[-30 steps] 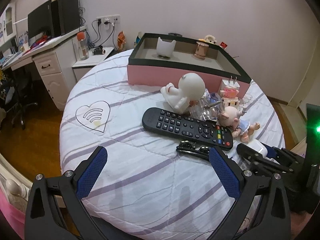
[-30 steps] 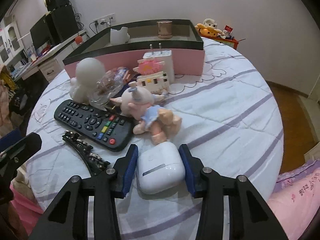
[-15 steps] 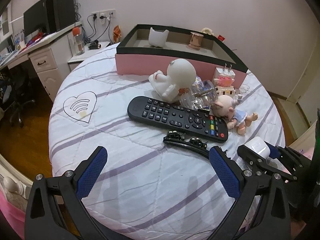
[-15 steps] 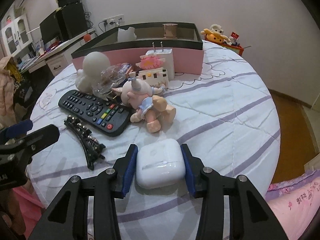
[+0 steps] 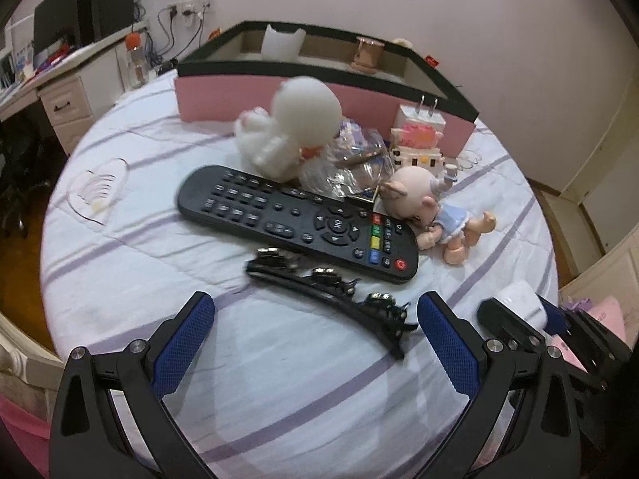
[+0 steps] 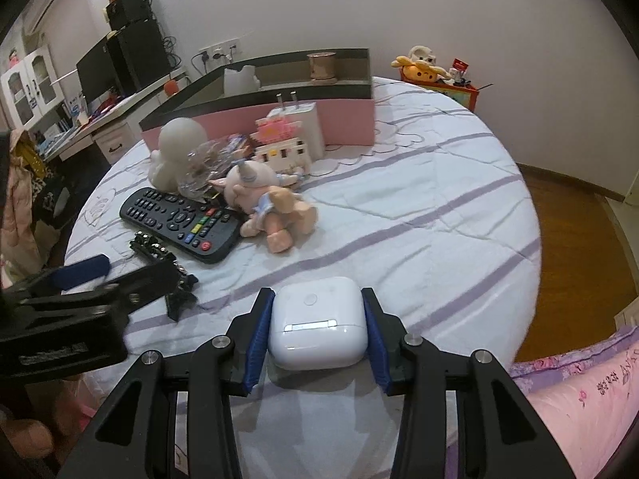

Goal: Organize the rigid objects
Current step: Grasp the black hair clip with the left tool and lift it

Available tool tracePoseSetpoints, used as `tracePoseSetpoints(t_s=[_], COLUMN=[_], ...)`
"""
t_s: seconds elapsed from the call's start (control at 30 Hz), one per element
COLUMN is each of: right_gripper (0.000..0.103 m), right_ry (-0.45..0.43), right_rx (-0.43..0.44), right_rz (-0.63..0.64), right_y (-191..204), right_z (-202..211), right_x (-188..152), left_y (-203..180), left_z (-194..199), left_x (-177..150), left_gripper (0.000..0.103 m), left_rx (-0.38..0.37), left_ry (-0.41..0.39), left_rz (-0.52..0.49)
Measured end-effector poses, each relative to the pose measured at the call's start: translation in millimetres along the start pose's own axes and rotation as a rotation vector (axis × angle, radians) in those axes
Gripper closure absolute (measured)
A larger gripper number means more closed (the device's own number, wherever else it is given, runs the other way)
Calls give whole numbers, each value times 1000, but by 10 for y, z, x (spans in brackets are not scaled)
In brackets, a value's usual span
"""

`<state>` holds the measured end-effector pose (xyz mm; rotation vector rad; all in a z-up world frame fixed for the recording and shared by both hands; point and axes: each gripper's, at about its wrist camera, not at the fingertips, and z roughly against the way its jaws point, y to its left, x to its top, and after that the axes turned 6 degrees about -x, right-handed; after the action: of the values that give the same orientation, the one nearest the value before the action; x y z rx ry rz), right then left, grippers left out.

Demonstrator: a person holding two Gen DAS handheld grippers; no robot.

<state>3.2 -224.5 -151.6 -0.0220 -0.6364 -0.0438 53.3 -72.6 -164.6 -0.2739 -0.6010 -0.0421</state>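
My right gripper [image 6: 317, 319] is shut on a white earbud case [image 6: 317, 321], held over the near edge of the round bed; it also shows in the left wrist view [image 5: 521, 303]. My left gripper [image 5: 315, 339] is open and empty, just short of a black hair clip [image 5: 327, 283]. Beyond the clip lie a black remote [image 5: 295, 221], a pig doll [image 5: 429, 209], a white figurine [image 5: 291, 127], a plastic bag [image 5: 351, 159] and a white charger [image 5: 419, 119]. A pink box [image 5: 327, 92] with dark rim stands behind.
The box holds a white cat-shaped object [image 5: 281, 42] and a copper cup [image 5: 365, 54]. A desk with monitor [image 5: 60, 20] stands left of the bed. Plush toys [image 6: 423, 66] sit at the far right. A pink pillow [image 6: 579, 395] lies at the near right.
My left gripper has moved closer to the hair clip and remote. My right gripper has lifted and drawn back with the earbud case in it.
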Motion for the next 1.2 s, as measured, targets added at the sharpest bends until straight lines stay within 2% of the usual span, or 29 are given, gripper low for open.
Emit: tracePoseSetpoints(t_s=[0.1, 0.27, 0.37, 0.43, 0.5, 0.57, 0.63, 0.73, 0.77, 0.83, 0.93, 1.03, 1.2], right_gripper=[59, 59, 59, 59, 59, 59, 59, 59, 59, 59, 59, 59, 59], right_ry=[7, 8, 9, 11, 12, 13, 15, 18, 18, 19, 20, 20, 18], right_rx=[5, 16, 25, 29, 33, 38, 40, 41, 40, 39, 39, 51, 63], right_rz=[-4, -1, 2, 3, 4, 6, 11, 13, 13, 14, 15, 20, 40], right_y=[-37, -20, 0, 17, 38, 59, 81, 104, 104, 106, 115, 157, 261], right_z=[-14, -13, -22, -33, -38, -41, -45, -40, -36, -27, -23, -22, -12], right_x=[-2, 13, 20, 28, 35, 44, 54, 50, 48, 49, 62, 82, 115], left_y=[-46, 71, 169, 202, 241, 270, 265, 276, 289, 342, 504, 631, 670], left_z=[-92, -15, 62, 108, 133, 116, 68, 5, 15, 60, 132, 187, 251], left_x=[4, -81, -132, -165, -169, -142, -108, -84, -84, -85, -62, -64, -86], left_gripper=[0, 3, 11, 24, 26, 24, 15, 14, 17, 41, 67, 74, 76], left_rx=[66, 91, 86, 98, 92, 93, 111, 106, 99, 85, 56, 19, 5], left_ry=[-10, -45, -69, -80, -87, -88, -89, -105, -113, -125, -127, -123, -132], left_rz=[-12, -33, -70, -98, -100, -100, -106, -95, -91, -79, -48, -32, -52])
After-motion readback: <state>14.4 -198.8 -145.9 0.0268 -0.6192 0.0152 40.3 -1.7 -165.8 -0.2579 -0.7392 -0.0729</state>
